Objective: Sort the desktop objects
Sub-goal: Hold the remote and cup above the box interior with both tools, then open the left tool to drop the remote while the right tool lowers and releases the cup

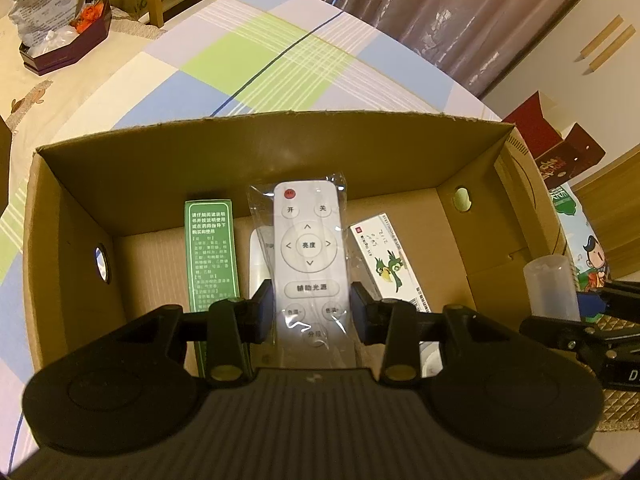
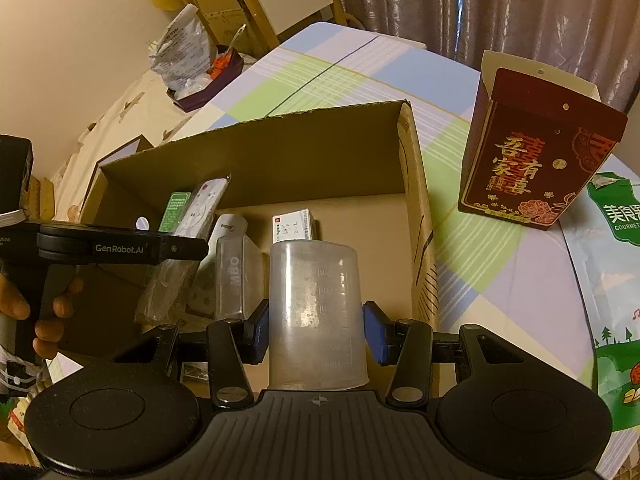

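My left gripper [image 1: 310, 312] is shut on a white remote control [image 1: 308, 248] in a clear plastic sleeve, holding it upright over the open cardboard box [image 1: 280, 152]. In the box lie a green carton [image 1: 210, 248] on the left and a white carton with green birds [image 1: 384, 264] on the right. My right gripper [image 2: 316, 332] is shut on a translucent measuring cup [image 2: 316, 304], held upside down at the box's near right corner. The cup also shows in the left wrist view [image 1: 552, 284]. The right wrist view shows the remote [image 2: 200, 208] and the left gripper [image 2: 120, 246] at the left.
The box [image 2: 416, 200] sits on a checked tablecloth [image 2: 472, 264]. A red gift box [image 2: 532, 152] and a green snack bag [image 2: 616, 280] stand to the right of it. A clear plastic case [image 2: 236, 276] lies inside the box. A dark tray [image 1: 68, 40] with a bag sits far left.
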Demonstrator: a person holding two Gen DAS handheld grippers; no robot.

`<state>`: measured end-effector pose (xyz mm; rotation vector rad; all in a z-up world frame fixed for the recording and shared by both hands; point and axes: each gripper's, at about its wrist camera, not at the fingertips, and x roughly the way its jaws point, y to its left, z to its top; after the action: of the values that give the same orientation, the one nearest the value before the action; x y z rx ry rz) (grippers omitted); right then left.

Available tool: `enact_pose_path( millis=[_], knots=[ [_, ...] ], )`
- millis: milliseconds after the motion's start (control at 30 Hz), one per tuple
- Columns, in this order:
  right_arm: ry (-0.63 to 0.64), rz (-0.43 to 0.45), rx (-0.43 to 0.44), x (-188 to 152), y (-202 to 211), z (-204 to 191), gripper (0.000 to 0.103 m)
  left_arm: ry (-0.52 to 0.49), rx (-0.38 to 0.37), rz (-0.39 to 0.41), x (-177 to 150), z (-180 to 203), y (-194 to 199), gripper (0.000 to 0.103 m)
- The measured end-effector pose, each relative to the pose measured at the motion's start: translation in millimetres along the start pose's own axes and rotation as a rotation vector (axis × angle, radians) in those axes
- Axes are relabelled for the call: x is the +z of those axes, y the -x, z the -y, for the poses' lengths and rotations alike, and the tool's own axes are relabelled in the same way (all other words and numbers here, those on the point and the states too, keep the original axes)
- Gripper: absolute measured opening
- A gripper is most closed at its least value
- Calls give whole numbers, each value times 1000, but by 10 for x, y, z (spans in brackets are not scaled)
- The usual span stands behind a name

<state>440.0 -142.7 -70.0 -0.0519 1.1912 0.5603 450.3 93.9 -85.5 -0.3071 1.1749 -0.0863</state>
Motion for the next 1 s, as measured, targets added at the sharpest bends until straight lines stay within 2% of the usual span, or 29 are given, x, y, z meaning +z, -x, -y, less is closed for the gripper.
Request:
enact_pose_path(
  millis=[1000],
  knots=[
    [11,-2,-2,5,15,-10,47,0,7,-6,-10,2,-36,35]
  ],
)
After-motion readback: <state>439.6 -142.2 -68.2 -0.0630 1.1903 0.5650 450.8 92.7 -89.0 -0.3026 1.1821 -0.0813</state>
